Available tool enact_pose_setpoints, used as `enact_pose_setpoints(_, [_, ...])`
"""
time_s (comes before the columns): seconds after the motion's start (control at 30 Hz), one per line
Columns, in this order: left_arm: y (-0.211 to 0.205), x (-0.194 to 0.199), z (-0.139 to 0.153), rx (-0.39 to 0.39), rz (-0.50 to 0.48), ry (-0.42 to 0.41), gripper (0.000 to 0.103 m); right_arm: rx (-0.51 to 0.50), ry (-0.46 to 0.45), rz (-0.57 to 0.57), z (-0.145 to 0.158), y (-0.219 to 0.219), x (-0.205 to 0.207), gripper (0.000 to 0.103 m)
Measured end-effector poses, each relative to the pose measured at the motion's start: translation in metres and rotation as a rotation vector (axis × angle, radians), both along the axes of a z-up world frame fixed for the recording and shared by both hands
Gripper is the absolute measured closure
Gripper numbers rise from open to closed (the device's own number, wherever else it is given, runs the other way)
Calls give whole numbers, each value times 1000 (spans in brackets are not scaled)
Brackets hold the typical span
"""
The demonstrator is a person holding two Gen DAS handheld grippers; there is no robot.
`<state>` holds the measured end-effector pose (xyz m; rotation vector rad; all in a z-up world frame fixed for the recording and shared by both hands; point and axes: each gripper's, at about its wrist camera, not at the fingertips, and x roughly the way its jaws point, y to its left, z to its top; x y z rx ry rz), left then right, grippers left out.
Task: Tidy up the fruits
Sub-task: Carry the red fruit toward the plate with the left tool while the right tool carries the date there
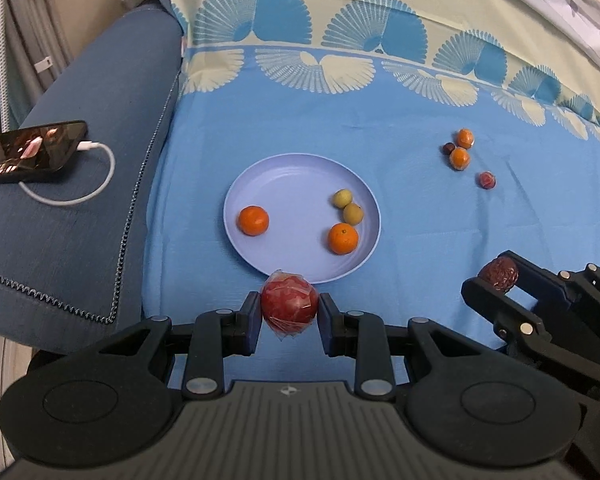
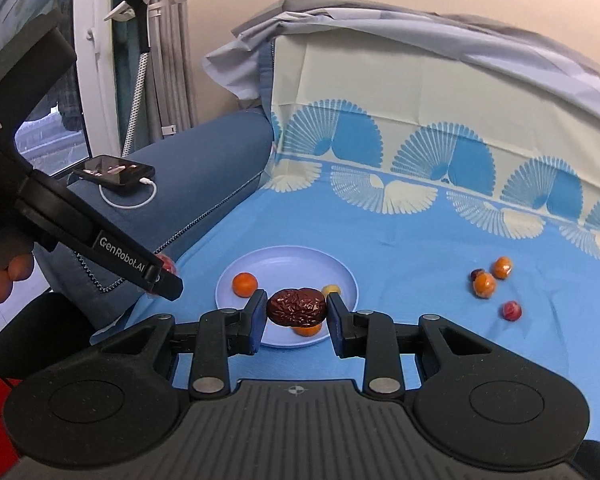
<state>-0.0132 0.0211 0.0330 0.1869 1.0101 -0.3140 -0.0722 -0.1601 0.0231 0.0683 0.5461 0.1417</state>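
My left gripper (image 1: 288, 308) is shut on a red fruit in clear wrap (image 1: 288, 304), held just in front of the near rim of a pale blue plate (image 1: 288, 184). On the plate lie two oranges (image 1: 253, 220) and two small yellow-green fruits (image 1: 347, 206). My right gripper (image 2: 296, 308) is shut on a wrinkled dark red date (image 2: 296, 306), above the plate (image 2: 284, 264) from its own view. The right gripper with its date (image 1: 499, 274) also shows at the right of the left wrist view. Loose on the cloth lie two wrapped oranges (image 1: 461, 148), a dark small fruit (image 1: 448, 148) and a red one (image 1: 487, 180).
A blue patterned cloth (image 1: 379, 120) covers the sofa seat and back. A phone (image 1: 32, 151) on a white charging cable (image 1: 96, 176) rests on the blue armrest to the left. A person's hand (image 2: 4, 280) holds the left gripper's handle.
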Motion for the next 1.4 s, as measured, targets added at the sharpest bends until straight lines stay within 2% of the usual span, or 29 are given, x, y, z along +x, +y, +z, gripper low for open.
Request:
enact_pose_setpoints(0.23, [8, -5, 4, -20, 14, -20, 70, -32, 2, 17, 4, 9, -2, 69])
enact_pose_setpoints(0.77, [13, 2, -1, -35, 30, -8, 70, -44, 36, 27, 0, 10, 6, 69])
enact_pose_setpoints(1.07, [15, 23, -2, -40, 54, -12, 70, -52, 29, 5, -4, 11, 28, 69])
enact_pose_setpoints(1.3, [9, 52, -11, -33, 62, -3, 70, -100, 26, 21, -14, 18, 50, 69])
enact_pose_setpoints(1.4, [3, 68, -16, -27, 50, 2, 70, -90, 39, 25, -18, 18, 64, 69])
